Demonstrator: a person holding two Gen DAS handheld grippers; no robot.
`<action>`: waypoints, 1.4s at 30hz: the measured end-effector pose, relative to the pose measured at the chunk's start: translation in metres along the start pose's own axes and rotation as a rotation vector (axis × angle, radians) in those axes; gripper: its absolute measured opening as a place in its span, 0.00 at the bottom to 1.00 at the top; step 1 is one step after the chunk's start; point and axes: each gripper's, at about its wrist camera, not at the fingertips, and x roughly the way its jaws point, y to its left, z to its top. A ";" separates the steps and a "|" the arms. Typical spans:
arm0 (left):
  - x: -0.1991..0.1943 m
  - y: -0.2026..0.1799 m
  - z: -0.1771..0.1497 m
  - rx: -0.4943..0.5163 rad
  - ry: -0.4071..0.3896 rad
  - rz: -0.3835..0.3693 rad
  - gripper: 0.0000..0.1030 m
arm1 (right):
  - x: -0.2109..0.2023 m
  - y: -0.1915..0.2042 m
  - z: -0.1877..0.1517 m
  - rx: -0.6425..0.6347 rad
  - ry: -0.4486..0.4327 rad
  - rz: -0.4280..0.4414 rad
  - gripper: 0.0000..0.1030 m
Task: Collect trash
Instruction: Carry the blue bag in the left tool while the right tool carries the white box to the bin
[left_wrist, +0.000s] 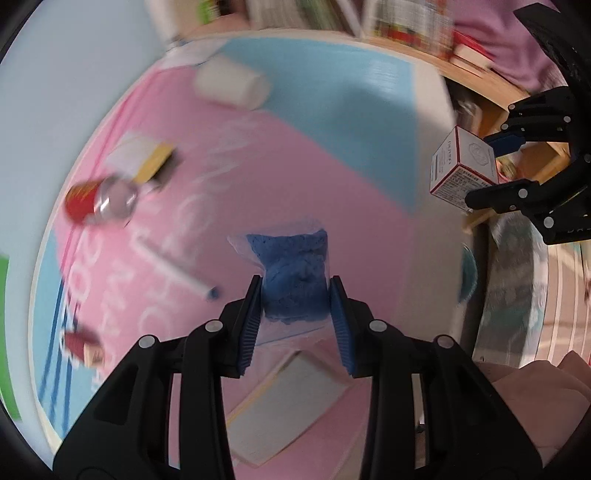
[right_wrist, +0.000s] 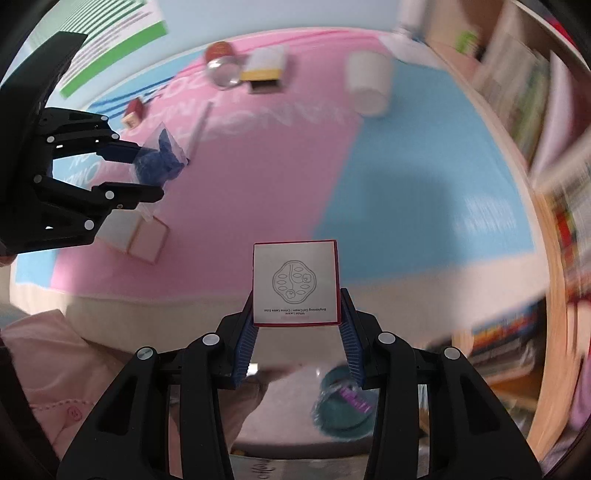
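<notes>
Bag and box gripped above table.

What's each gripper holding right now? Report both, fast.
Left gripper: shut on the blue bag.
Right gripper: shut on the white box.

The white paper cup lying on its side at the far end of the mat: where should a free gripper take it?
White paper cup lies tipped over, so I'd come from above and close across its round wall near mid-length, gently; the thin wall probably crushes. Both grippers are full now.
</notes>
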 end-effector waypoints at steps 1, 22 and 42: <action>0.001 -0.008 0.004 0.022 -0.002 -0.006 0.33 | -0.003 -0.005 -0.009 0.025 -0.003 -0.005 0.41; 0.034 -0.279 0.067 0.432 0.038 -0.154 0.33 | -0.075 -0.120 -0.261 0.441 -0.036 -0.097 0.41; 0.089 -0.424 0.057 0.701 0.200 -0.266 0.33 | -0.067 -0.148 -0.403 0.747 -0.021 -0.047 0.41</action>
